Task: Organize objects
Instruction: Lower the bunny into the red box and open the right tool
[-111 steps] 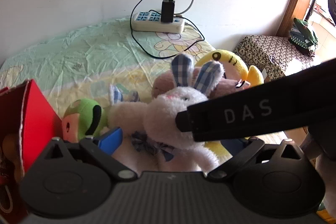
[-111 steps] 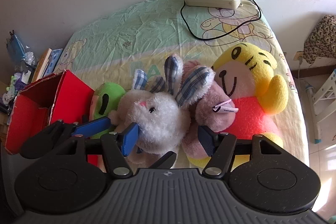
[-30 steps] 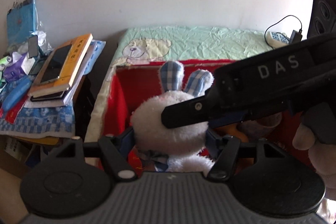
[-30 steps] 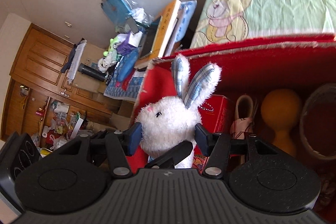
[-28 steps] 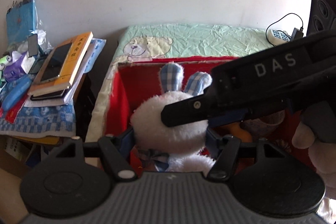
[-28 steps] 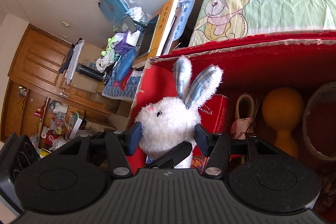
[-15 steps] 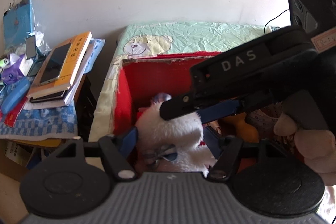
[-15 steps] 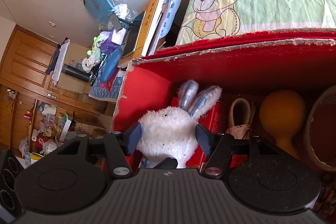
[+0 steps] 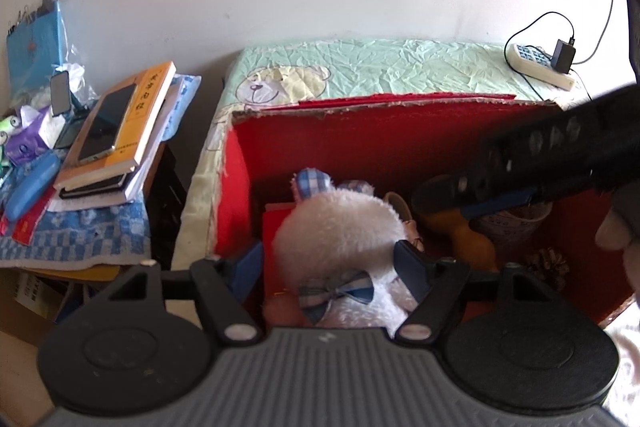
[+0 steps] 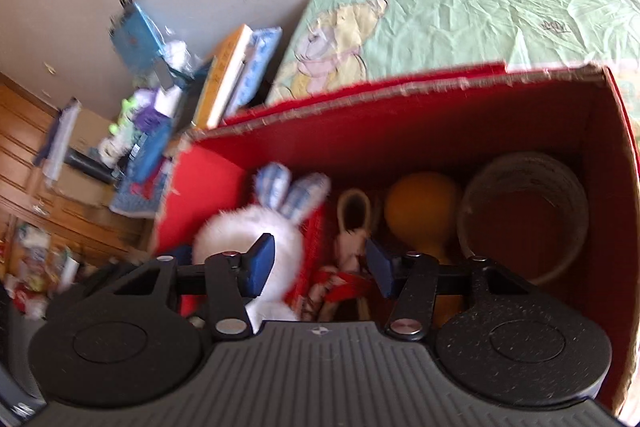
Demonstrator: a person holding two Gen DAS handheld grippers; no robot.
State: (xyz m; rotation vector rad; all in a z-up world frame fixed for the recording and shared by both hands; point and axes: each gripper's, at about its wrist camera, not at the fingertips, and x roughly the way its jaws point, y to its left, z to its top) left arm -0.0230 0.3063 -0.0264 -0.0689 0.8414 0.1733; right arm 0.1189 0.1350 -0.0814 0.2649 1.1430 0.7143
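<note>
White letters (image 9: 554,137) on right gripper (image 9: 500,201), too blurred to read.

text: none legible | orange book (image 9: 132,115): cover characters too small to read

The box (image 9: 236,187) is red inside with a raw brown cardboard edge, and the plush rabbit (image 9: 336,235) in it is white with blue-and-white checked ears and a matching bow. Beside the rabbit sit an orange gourd-shaped thing (image 10: 420,211) and what looks like a brownish basket (image 10: 524,219), blurred. The sheet (image 9: 400,67) behind is pale green with a yellow cartoon bear.
</note>
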